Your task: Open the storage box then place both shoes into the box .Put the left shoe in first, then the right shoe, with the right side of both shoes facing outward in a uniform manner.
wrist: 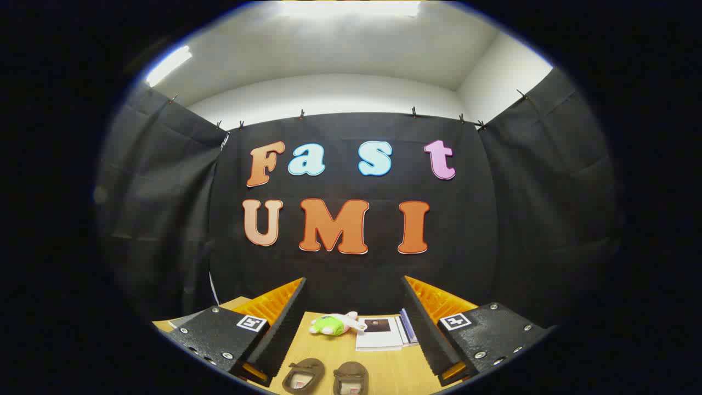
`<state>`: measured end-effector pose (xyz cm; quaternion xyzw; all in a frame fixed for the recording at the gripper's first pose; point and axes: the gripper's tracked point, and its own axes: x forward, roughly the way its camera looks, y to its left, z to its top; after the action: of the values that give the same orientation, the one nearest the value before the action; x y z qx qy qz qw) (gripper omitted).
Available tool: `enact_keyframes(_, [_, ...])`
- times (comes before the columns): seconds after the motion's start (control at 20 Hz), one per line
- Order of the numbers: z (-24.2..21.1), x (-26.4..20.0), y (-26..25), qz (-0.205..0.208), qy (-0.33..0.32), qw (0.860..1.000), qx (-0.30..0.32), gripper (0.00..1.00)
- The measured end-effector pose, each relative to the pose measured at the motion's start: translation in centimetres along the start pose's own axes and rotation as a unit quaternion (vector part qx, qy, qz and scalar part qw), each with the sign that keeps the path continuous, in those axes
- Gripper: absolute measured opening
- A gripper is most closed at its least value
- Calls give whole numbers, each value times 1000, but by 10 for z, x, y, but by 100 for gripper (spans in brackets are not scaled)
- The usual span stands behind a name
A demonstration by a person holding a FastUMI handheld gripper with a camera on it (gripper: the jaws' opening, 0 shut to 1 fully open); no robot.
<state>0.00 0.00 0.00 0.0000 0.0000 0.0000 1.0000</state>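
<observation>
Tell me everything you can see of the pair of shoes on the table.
The pair of shoes is small and brown, of a soft, suede-like look, lying side by side on the wooden table. Their openings face up and show pale insoles with a small reddish mark in each. They sit close together without clearly touching, and their near ends are cut off from sight. They lie low between the fingers of the open gripper, which touches neither. Beyond them are a plush toy and some papers.

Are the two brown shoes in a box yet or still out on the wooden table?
Out: both brown shoes sit on the bare wooden table, between the open gripper fingers.
</observation>
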Motion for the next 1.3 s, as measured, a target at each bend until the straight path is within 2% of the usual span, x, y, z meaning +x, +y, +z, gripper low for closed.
enact_keyframes(0.3, [7,-7,4,10,-11,1000,11,99])
enact_keyframes(0.75, [13,-7,11,20,-18,1000,-4,99])
enact_keyframes(1.3, [-6,-1,53,77,-17,997,7,99])
